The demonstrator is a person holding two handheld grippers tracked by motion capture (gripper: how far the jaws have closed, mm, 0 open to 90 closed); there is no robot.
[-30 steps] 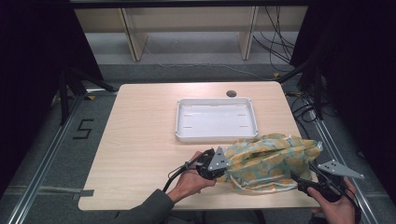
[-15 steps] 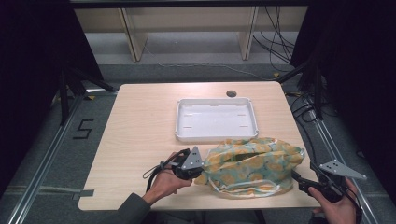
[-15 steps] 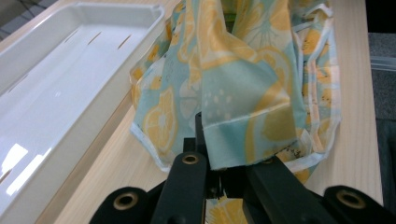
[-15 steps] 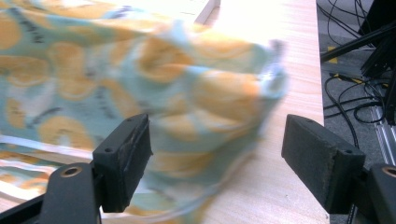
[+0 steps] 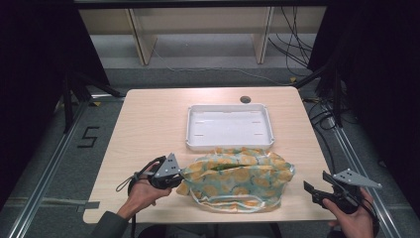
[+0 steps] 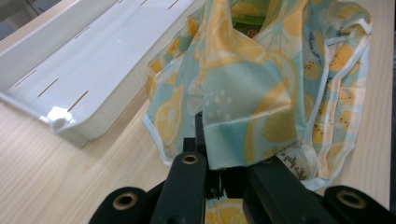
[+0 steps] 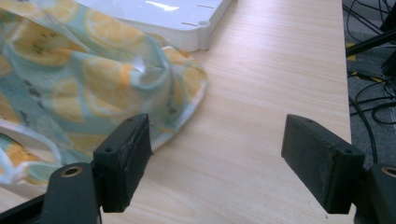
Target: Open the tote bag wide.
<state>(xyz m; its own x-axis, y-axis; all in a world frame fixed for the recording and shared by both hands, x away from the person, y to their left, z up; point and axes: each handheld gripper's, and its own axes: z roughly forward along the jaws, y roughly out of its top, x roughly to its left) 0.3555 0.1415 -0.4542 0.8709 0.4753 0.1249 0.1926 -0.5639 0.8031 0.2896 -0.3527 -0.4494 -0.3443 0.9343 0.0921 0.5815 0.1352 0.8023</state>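
A cloth bag [image 5: 237,181] printed with lemon slices on pale blue lies near the table's front edge, its mouth gaping toward the tray with something green inside. My left gripper [image 5: 179,174] is shut on the bag's left edge; in the left gripper view the fabric [image 6: 243,107] rises from between the closed jaws. My right gripper [image 5: 313,191] stands open at the bag's right, past its corner, with bare wood between its jaws. In the right gripper view the bag [image 7: 79,84] lies to the left of that gripper [image 7: 219,154].
A white empty tray [image 5: 229,127] sits just behind the bag at the table's middle. A dark round hole [image 5: 245,99] is in the tabletop near the far edge. Cables lie on the floor at the right [image 5: 322,106].
My left gripper has dragged the bag leftward along the front of the table. The bag has slid away from my right gripper, which has stayed in place.
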